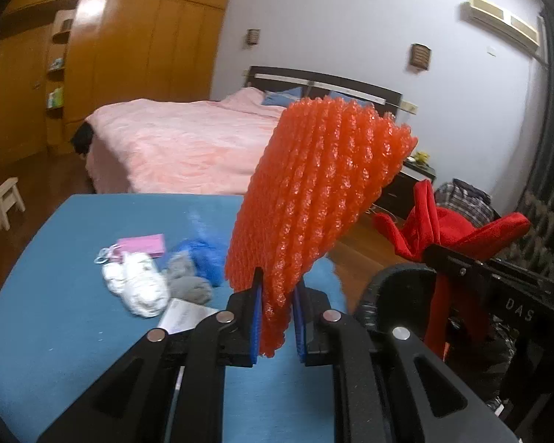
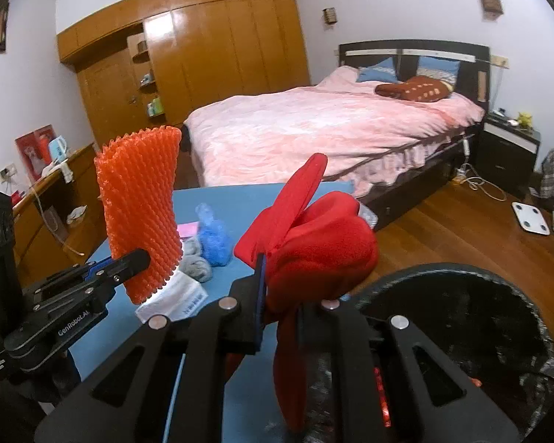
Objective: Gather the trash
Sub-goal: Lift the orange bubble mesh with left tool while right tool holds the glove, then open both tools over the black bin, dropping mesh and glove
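My left gripper (image 1: 277,317) is shut on an orange foam net sleeve (image 1: 314,199) and holds it upright above the blue table (image 1: 55,295). It also shows in the right wrist view (image 2: 140,206). My right gripper (image 2: 280,310) is shut on a red cloth (image 2: 317,236), held at the rim of a black bin lined with a black bag (image 2: 461,325). The red cloth also shows in the left wrist view (image 1: 447,229). On the table lie a white crumpled wad (image 1: 136,284), a grey rag (image 1: 188,284), a blue plastic wad (image 1: 203,254), a pink card (image 1: 142,244) and a white packet (image 2: 173,299).
A bed with a pink cover (image 2: 314,125) stands behind the table. A wooden wardrobe (image 2: 203,44) lines the far wall. A dark nightstand (image 2: 509,151) stands by the bed. A small wooden stool (image 1: 5,199) and a white scale (image 2: 532,217) are on the wood floor.
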